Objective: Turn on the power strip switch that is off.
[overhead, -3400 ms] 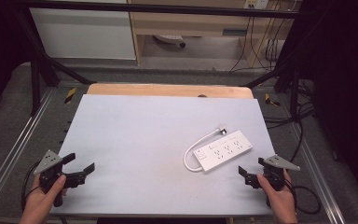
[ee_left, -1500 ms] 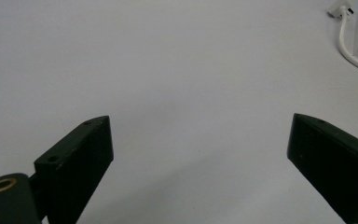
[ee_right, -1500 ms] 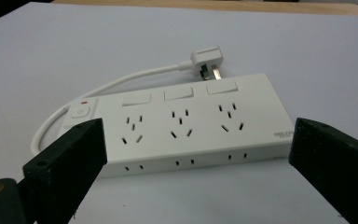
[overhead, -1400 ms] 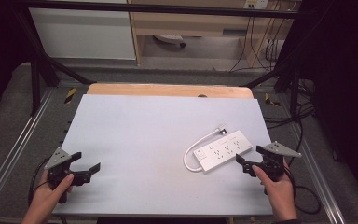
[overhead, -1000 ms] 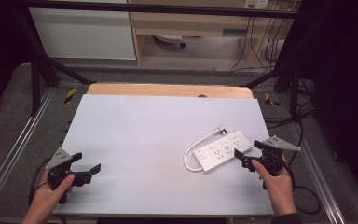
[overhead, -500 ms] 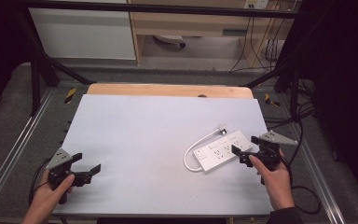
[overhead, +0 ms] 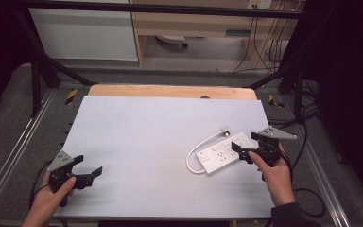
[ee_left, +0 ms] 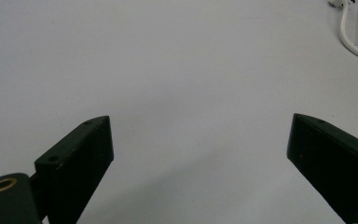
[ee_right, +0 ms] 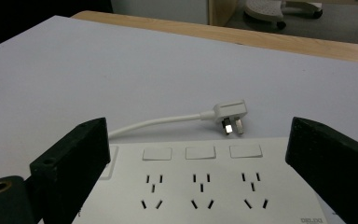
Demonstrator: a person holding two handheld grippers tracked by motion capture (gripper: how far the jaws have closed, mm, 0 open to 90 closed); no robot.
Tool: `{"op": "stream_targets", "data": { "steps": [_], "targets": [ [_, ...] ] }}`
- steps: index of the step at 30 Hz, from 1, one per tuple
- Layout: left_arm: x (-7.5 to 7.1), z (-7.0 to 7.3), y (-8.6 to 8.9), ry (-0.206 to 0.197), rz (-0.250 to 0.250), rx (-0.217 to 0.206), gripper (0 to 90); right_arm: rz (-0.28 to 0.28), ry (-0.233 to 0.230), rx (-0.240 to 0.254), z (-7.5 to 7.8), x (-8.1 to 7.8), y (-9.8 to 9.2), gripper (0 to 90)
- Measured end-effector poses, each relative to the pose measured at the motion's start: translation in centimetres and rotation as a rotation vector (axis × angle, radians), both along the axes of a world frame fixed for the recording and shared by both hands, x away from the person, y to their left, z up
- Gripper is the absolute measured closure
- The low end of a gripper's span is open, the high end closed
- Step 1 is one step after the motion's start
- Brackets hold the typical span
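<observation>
Right claw [ee_right: 200, 186] is wide open, nothing gripped; in the right gripper view my two black jaws rise at the lower left and lower right corners with the white power strip [ee_right: 200, 179] lying between them, jaws not touching it as far as I can tell. Three socket groups and three flat switches run across the lower middle of that frame. Past the strip, middle of frame, the white plug [ee_right: 230, 114] lies on its side, prongs toward me, its cable [ee_right: 154, 122] curving off left. Farther up, the grey table top [ee_right: 74, 65], then the wooden edge strip [ee_right: 279, 39] along the top.

High view: right claw [overhead: 246, 150] sits at the right-hand end of the power strip [overhead: 220, 154], lower right of frame, my hand [overhead: 274, 172] behind it. Cable [overhead: 194, 153] loops off the strip's left end and runs up to the plug [overhead: 225, 132].

Left claw [overhead: 87, 172] is in the lower left of the high view, also wide open and empty, well apart from the strip. In the left gripper view only bare table lies between its jaws, a bit of cable [ee_left: 354, 42] in the upper right corner.

Step, my judgement: approach for a grasp on the strip's end, not yet closed. Next move calls for lowering so the jaws straddle the strip's body, then closing squarely; a shallow bite may let the strip pivot or slide.
</observation>
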State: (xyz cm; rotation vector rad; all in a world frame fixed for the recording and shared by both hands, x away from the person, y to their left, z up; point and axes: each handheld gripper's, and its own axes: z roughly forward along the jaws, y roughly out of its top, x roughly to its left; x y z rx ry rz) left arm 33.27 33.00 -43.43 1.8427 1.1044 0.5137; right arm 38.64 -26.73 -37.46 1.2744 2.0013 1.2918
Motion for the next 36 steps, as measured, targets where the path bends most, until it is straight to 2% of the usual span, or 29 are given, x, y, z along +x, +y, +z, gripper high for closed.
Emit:
{"op": "stream_targets", "data": {
  "steps": [10, 17, 36],
  "targets": [
    [0.0, 0.0, 0.0, 0.003, -0.004, 0.005, 7.2, 0.004, 0.003, -0.005, 0.1, 0.5, 0.3, 7.0],
    [0.0, -0.1, 0.0, 0.004, -0.006, 0.004, 7.2, 0.001, 0.010, 0.010, 0.0, 1.0, 0.4, 8.2],
    [0.0, -0.1, -0.1, 0.007, -0.011, 0.007, 7.4, 0.009, 0.042, 0.018, -0.4, 2.2, 1.0, 11.1]
  ]
}}
